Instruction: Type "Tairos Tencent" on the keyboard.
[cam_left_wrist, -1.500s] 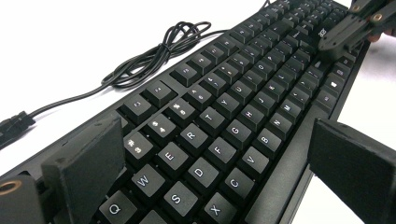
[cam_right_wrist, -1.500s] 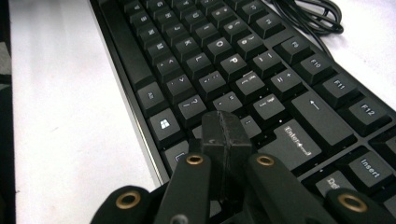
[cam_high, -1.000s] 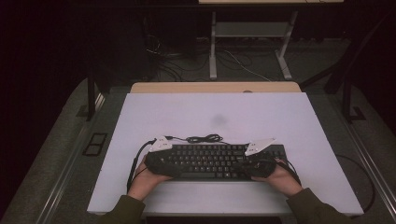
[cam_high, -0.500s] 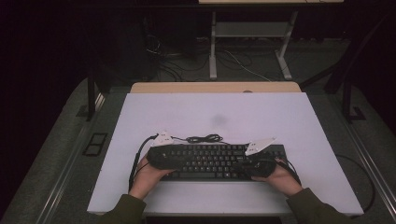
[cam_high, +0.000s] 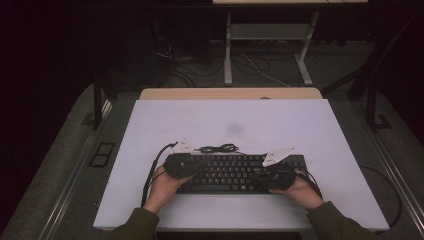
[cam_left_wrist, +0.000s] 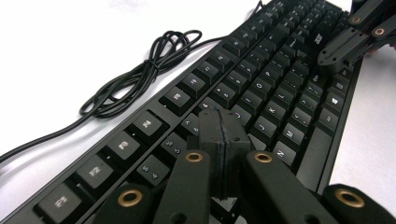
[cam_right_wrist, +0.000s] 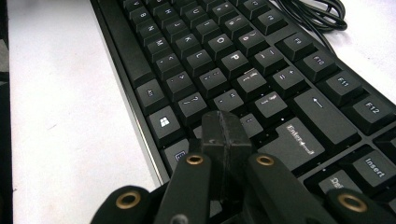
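The fingers (cam_left_wrist: 219, 135) of the left gripper (cam_high: 176, 165) were pressed together with nothing between them, their blunt black tip poised just above the letter keys at the left half of the keyboard (cam_high: 235, 172); whether the tip touched a key could not be told. The fingers (cam_right_wrist: 224, 135) of the right gripper (cam_high: 280, 175) were likewise squeezed flat against each other, empty, and hovered over the keys close to the Enter key (cam_right_wrist: 299, 140) near the right end. The keyboard lay on the white bench (cam_high: 300, 125) close to the person's edge, its long axis running left to right, so each hand covered its own half: the left hand (cam_high: 162, 190) nearer the function row's start, the right hand (cam_high: 297, 192) nearer the arrows and Insert. From either tip the keys lay directly below and ahead, so a downward press looked like the likely next move. The keyboard was matte black plastic with square, slightly dished caps and pale lettering, set in a thin glossy frame. Its black cable (cam_left_wrist: 140, 74), rubbery and smooth, lay bundled in loose loops just behind the keyboard's far edge, on the bare bench. The bench surface was plain, flat and pale.
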